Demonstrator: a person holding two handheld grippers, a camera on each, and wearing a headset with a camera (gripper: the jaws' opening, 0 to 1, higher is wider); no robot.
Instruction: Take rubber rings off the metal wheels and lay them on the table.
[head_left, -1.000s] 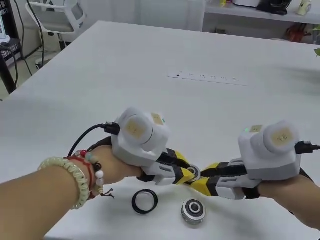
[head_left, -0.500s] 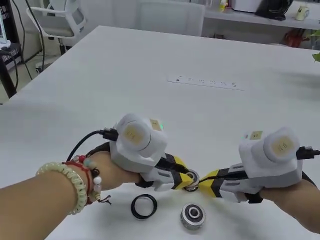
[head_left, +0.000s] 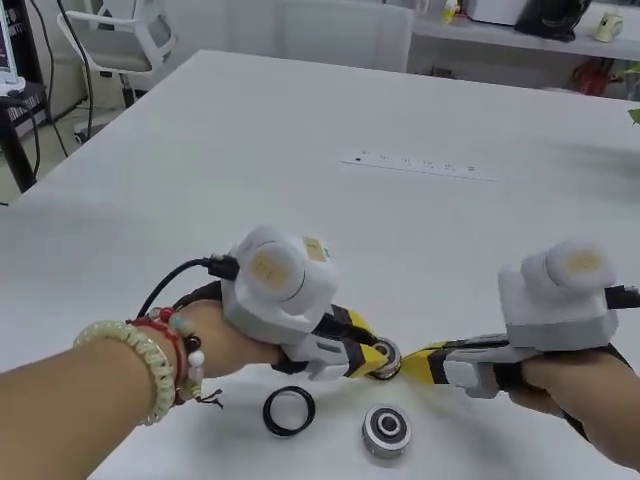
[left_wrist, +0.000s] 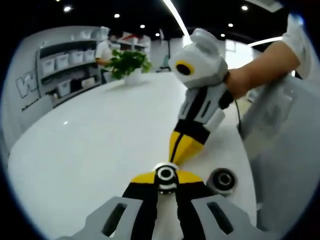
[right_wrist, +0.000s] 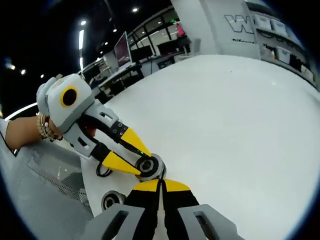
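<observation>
Metal wheel (head_left: 385, 356) sits clamped between the jaws of the left gripper (head_left: 376, 360), close to the near edge of the tabletop (head_left: 300, 150). The right gripper (head_left: 413, 363) meets the wheel's rim with jaws pressed together, perhaps nipping its rubber. A loose rubber ring (head_left: 268, 412) and a second wheel (head_left: 386, 430) lie just nearer that edge.

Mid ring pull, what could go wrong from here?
The left tool holds the metal wheel only by its tips; a pull from the right tool could twist it out.
The right tool's jaws look shut at the wheel's rim, a thin bite that may slip.
The loose wheel lies near the edge of the table; a dropped part might knock it off.
</observation>
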